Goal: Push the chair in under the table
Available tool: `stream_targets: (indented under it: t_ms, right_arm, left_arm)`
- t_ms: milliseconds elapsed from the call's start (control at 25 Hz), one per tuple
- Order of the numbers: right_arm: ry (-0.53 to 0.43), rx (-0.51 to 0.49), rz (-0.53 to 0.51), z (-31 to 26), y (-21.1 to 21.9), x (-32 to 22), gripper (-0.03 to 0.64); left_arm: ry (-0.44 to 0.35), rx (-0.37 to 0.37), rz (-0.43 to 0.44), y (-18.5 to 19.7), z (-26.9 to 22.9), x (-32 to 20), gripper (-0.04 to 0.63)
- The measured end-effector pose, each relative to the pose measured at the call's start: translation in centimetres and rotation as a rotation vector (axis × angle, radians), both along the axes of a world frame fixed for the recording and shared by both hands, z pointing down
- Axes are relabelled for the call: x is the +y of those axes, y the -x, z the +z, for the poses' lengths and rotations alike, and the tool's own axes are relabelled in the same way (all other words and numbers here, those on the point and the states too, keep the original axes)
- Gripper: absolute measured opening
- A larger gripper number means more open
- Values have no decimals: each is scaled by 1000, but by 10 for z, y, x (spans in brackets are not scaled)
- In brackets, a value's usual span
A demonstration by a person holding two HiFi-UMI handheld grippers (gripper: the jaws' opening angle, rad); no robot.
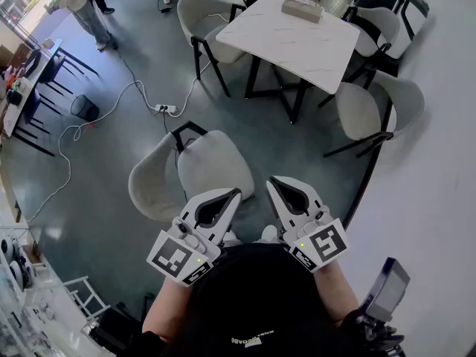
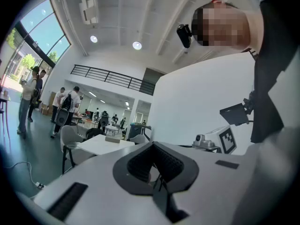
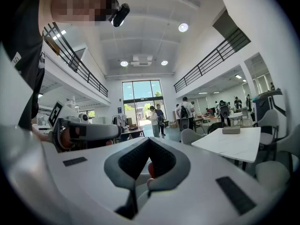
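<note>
Status: the push has not started, by the look of it.

- The light grey upholstered tub chair with black metal legs [image 1: 195, 171] stands out on the grey floor [image 1: 111, 169], just ahead of the person and well apart from the white marble-top square desk [image 1: 297, 47].
- In the head view its curved back is on the left, so it looks turned partly off the line to the desk.
- The desk's near side has a free gap between two matching chairs, one at the left corner [image 1: 204, 10] and one at the right [image 1: 368, 106]. That gap is the likely slot.
- A beige tissue box [image 1: 301, 10] sits on the far part of the desk and plays no part here.
- The left gripper [image 1: 235, 195] and right gripper [image 1: 273, 185] both have their jaws pressed together with nothing between them. Each gripper view looks level across the room, past closed, empty pads.
- Both are held close to the person's body, over the chair's near edge in the head view. Contact with the chair can't be confirmed; it looks like none.

Remaining, which is all of it:
- Get the grippers onto the chair.
- Square it to the gap.
- Slide it across the floor until the seat goes under the desk edge.

Risk: a white cable and power strip [image 1: 167, 108] lie on the floor just left of the likely path, and the chair legs could snag them if the chair drifts that way.
</note>
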State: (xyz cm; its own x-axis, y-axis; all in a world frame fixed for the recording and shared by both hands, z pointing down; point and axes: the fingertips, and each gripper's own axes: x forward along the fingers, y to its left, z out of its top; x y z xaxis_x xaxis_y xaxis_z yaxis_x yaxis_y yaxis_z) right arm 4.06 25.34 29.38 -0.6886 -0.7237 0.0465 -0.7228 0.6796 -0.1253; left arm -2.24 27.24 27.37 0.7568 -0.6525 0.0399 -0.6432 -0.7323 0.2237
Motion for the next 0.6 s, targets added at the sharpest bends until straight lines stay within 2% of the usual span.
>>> stream_targets:
  t_ms: [160,480,600]
  right_arm:
    - [2,6,-3,0,5,0,11]
    - [8,20,-25,-1,23,9,11]
    - [29,-7,-18,0,27,11,11]
  left_arm:
    - [25,-33,-23,6,8,-6,0]
    - [56,-11,-24,22,12,-2,0]
    - [64,-15,-33,29,15,1,0]
